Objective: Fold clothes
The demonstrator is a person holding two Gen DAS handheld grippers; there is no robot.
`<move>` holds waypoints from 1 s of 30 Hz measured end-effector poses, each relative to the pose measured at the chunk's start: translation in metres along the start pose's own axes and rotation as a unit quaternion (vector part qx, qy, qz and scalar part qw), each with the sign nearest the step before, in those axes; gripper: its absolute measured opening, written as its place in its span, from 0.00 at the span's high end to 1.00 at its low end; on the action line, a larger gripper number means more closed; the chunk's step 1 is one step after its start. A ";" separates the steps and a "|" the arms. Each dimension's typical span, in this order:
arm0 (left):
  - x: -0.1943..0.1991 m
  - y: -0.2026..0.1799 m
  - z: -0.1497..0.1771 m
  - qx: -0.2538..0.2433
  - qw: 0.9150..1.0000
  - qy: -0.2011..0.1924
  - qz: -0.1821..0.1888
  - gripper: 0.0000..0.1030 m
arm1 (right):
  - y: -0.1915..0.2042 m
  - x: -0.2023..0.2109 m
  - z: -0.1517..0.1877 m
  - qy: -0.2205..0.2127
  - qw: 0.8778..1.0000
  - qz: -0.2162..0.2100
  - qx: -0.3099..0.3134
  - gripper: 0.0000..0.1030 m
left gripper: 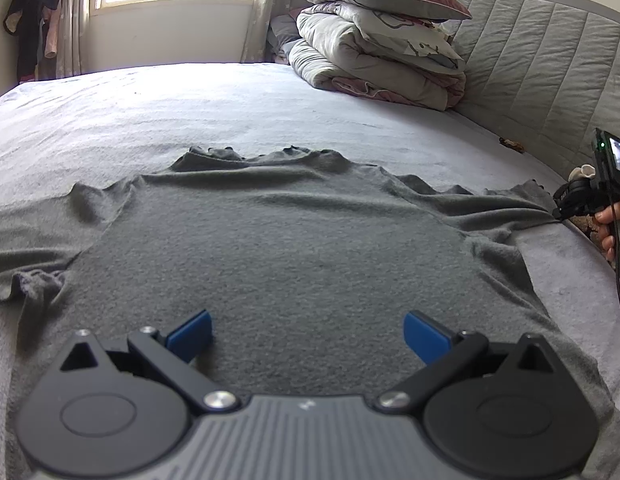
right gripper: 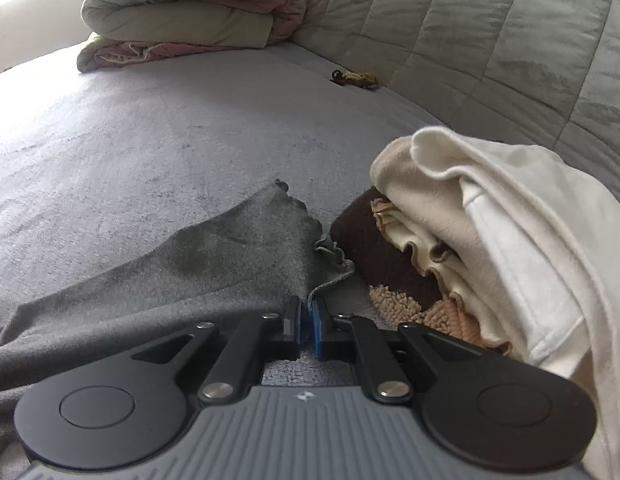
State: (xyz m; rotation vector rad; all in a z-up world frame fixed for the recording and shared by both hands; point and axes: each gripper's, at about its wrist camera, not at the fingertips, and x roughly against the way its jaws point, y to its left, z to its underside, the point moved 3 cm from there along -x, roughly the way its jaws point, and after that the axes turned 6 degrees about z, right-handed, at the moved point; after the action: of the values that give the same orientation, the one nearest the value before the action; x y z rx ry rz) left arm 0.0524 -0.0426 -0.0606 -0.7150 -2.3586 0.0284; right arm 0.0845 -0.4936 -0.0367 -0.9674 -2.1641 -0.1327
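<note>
Jaws on my left gripper gape above the grey shirt, spread flat mid-frame on the bed with open sheet beyond. At frame right, my right gripper pinches its frilled sleeve. Only that view shows cream clothes, heaped beside it.

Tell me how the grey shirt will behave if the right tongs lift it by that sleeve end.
Likely floppy: the grey shirt lies limp and rippled on the bed, so it should drape and trail. Probably light, since it looks thin. Its fuzzy knit suggests it won't slip from the right tongs, shut on the sleeve. The left tongs are open, so nothing pins the body.
</note>
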 end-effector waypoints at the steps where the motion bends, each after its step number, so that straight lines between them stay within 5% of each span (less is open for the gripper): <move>1: 0.000 0.000 0.000 -0.002 1.000 0.000 -0.001 0.00 | -0.003 -0.001 -0.001 -0.001 1.000 -0.005 -0.004 0.91; 7: 0.001 -0.001 -0.001 -0.006 1.000 -0.002 -0.003 0.00 | -0.015 0.018 0.005 -0.019 1.000 -0.022 -0.011 0.71; 21: 0.005 0.011 -0.040 -0.004 1.000 -0.015 0.009 0.00 | -0.014 0.039 -0.011 -0.048 0.995 -0.071 -0.049 0.66; 26: -0.035 0.001 -0.078 -0.009 0.999 -0.018 0.030 0.01 | -0.008 0.025 -0.024 -0.072 0.990 -0.114 -0.042 0.63; 30: -0.080 -0.028 -0.104 -0.055 0.997 -0.018 0.060 0.02 | -0.001 0.005 -0.027 -0.080 0.976 -0.202 -0.012 0.63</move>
State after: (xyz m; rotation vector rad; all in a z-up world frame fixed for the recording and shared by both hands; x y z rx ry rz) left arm 0.1522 -0.1238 -0.0217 -0.9169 -2.3627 -0.0362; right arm 0.0979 -0.5011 -0.0142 -0.5539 -2.4909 -0.2839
